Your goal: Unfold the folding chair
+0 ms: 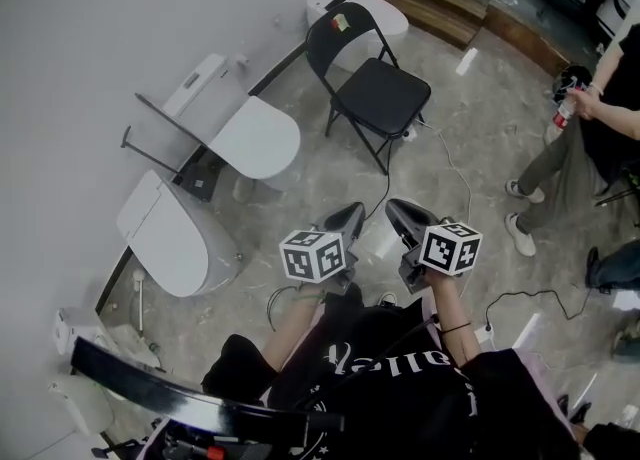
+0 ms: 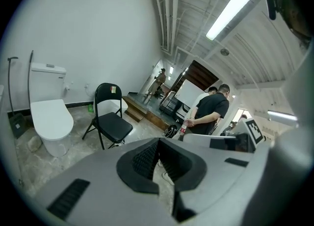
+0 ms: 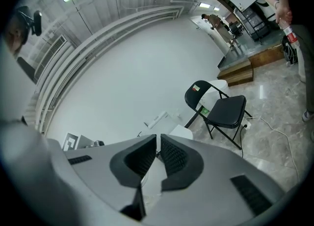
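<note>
**A:** Marbled stone floor [image 1: 470, 138] and a white wall [image 1: 100, 8] frame our view. What do we hold?

**B:** Nothing. On our left gripper [image 2: 158, 142] the fingers [image 2: 144, 160] are pressed together with nothing between them. On our right gripper [image 3: 158, 139] we see only a narrow slit between the two, and it is empty too.

**A:** And where is the folding chair [image 1: 378, 93]?

**B:** We see it ahead of both grippers, well apart from them. It stands opened on its legs, seat flat, backrest toward the wall.

**A:** And around it?

**B:** We see a white toilet [image 1: 255, 138] to its left in our head view and a cable [image 1: 452, 163] trailing on the floor beside it. A person [image 1: 590, 138] stands at the right edge, holding a bottle [image 1: 563, 113].
</note>
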The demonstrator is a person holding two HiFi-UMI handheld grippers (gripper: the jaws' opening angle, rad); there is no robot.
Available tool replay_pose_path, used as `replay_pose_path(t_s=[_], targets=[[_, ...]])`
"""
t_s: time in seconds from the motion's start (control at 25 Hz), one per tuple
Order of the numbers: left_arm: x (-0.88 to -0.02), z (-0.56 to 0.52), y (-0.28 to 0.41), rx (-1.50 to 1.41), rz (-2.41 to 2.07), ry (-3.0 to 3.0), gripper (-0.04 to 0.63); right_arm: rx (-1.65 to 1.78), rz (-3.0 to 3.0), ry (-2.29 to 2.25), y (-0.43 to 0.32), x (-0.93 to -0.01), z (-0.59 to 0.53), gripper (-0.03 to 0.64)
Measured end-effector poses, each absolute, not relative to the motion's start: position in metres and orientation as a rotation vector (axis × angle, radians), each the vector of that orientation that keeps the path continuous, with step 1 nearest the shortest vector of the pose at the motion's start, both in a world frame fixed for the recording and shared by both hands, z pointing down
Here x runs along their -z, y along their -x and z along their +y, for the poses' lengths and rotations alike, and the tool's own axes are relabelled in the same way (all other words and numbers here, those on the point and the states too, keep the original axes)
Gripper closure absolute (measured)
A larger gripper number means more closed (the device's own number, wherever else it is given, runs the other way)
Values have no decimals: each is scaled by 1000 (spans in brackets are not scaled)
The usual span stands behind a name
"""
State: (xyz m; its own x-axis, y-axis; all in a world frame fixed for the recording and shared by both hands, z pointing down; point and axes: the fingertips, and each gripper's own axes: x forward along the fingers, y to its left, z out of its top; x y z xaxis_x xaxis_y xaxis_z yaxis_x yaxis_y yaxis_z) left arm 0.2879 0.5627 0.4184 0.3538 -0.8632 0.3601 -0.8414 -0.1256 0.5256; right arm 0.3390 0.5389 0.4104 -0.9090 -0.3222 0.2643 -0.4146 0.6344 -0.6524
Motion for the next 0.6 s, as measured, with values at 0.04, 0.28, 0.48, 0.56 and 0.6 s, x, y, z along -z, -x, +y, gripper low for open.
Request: replay_pose_path(t_s=[0.04, 0.28, 0.48, 0.56, 0.6], targets=[[-418, 563, -294, 38, -1481, -1955, 591, -1137, -2728, -617, -345, -410, 539, 580], [-415, 561, -314, 19, -1492, -1960, 591, -1137, -2733, -610, -364, -410, 536, 580], [-412, 554, -319, 7, -1497, -1966, 591, -1127, -2731, -613, -369, -410, 529, 583], [-411, 551, -317, 6, -1500, -1968, 591, -1122, -2733, -620, -369, -409, 527, 584], [-411, 550, -317, 6, -1501, -1970, 591, -1117, -2733, -624, -370, -409, 525, 584]])
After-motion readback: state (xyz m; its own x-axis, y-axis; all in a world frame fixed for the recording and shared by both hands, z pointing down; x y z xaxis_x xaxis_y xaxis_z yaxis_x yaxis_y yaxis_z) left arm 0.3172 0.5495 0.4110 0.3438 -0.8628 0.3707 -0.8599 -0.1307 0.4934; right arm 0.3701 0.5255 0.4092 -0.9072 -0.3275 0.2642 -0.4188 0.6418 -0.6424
